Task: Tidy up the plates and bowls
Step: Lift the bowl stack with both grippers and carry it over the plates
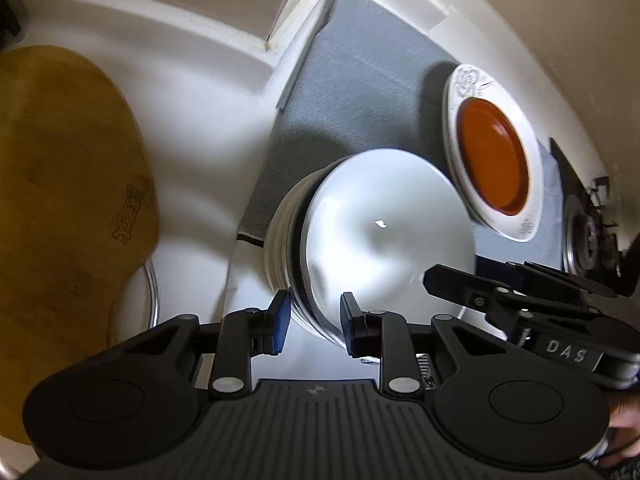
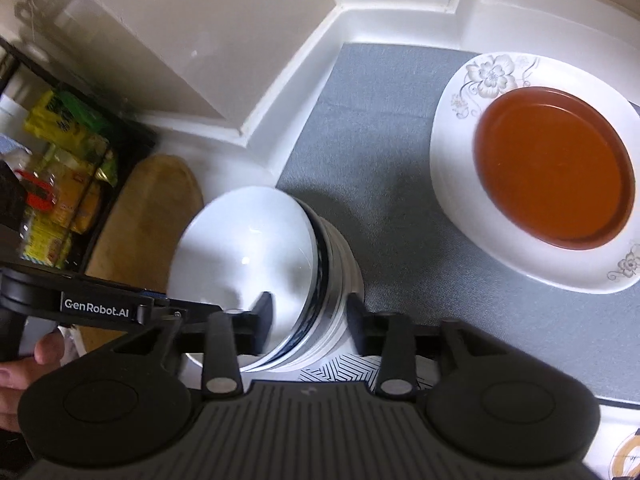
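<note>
A stack of white bowls (image 1: 384, 232) (image 2: 248, 256) is held between both grippers at the near edge of a grey mat (image 1: 356, 72) (image 2: 384, 152). My left gripper (image 1: 315, 322) has its jaws on either side of the stack's rim on one side. My right gripper (image 2: 310, 320) straddles the rim on the opposite side. Each gripper shows in the other's view, the right one (image 1: 500, 292) and the left one (image 2: 96, 304). A white floral plate (image 1: 492, 152) (image 2: 532, 172) carries an orange dish (image 1: 492, 156) (image 2: 556, 168) on the mat's far right.
A wooden cutting board (image 1: 68, 208) (image 2: 144, 216) lies on the white counter to the left. A rack with yellow and green packets (image 2: 60, 168) stands beyond it. White walls and a raised counter lip (image 2: 312, 40) bound the back. A stove burner (image 1: 588, 232) is at the right.
</note>
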`<state>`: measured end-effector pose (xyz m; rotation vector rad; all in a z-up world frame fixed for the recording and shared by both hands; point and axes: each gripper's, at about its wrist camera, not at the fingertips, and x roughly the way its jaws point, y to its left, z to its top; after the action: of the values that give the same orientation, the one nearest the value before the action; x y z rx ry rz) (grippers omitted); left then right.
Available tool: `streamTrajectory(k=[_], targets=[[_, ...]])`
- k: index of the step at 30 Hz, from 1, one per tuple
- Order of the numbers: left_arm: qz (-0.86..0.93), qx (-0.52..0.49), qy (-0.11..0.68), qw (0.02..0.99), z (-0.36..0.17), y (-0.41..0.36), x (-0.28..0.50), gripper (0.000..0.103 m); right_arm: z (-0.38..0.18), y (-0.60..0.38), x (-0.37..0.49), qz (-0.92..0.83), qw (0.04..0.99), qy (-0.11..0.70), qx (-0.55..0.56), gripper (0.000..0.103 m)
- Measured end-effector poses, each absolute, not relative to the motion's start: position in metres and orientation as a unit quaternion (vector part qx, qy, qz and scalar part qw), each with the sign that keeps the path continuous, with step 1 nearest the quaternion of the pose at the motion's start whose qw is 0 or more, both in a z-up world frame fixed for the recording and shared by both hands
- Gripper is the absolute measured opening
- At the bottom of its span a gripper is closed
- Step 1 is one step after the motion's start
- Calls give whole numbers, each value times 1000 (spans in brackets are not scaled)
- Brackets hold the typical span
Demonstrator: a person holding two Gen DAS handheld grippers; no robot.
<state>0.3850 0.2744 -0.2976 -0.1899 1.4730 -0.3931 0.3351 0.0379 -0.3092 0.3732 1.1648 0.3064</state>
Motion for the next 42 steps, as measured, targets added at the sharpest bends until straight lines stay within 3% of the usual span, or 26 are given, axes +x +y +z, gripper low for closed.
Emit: streamTrajectory(k=[5, 10, 12, 13, 14, 16, 18, 20, 22, 23, 26, 31, 33, 34, 42], targets=[[-183, -62, 625, 756, -278, 276, 385, 28, -299, 27, 336, 122, 829, 512, 190, 71], [-192, -28, 591, 783, -273, 273, 387, 25, -295, 34, 345, 111, 842, 504, 158, 74], [-188, -21, 597, 780, -277, 274, 387, 18, -298, 36, 349, 113, 840, 509, 152, 56], [-188, -22, 600, 777, -281, 274, 387, 18, -300, 35, 351, 110, 837, 512, 159, 32], [-190, -30, 602, 775, -283, 276, 388, 18, -304, 32, 353, 114, 830, 516, 177, 24], [-193, -41, 606, 771, -288, 278, 389, 19, -310, 27, 354, 113, 820, 522, 204, 23], [-196, -52, 610, 766, -290, 281, 390, 19, -314, 22, 351, 106, 816, 522, 224, 28], [-199, -53, 618, 759, -294, 284, 391, 26, -318, 17, 350, 109, 809, 525, 241, 55], [-197, -63, 629, 749, -302, 287, 395, 41, -324, 15, 347, 124, 799, 530, 256, 73], [-199, -73, 638, 741, -309, 289, 397, 43, -327, 15, 347, 133, 793, 534, 263, 80], [-209, -115, 665, 708, -332, 293, 404, 46, -340, 13, 347, 126, 776, 545, 292, 88], [-221, -165, 673, 686, -356, 297, 409, 51, -380, 8, 346, 130, 721, 566, 377, 88], [-219, -171, 670, 688, -356, 299, 408, 47, -390, 7, 342, 128, 715, 561, 397, 82], [-218, -168, 666, 693, -354, 301, 406, 42, -392, 8, 341, 123, 716, 563, 394, 65], [-213, -118, 658, 712, -339, 293, 394, 40, -377, 8, 337, 136, 731, 550, 380, 49]])
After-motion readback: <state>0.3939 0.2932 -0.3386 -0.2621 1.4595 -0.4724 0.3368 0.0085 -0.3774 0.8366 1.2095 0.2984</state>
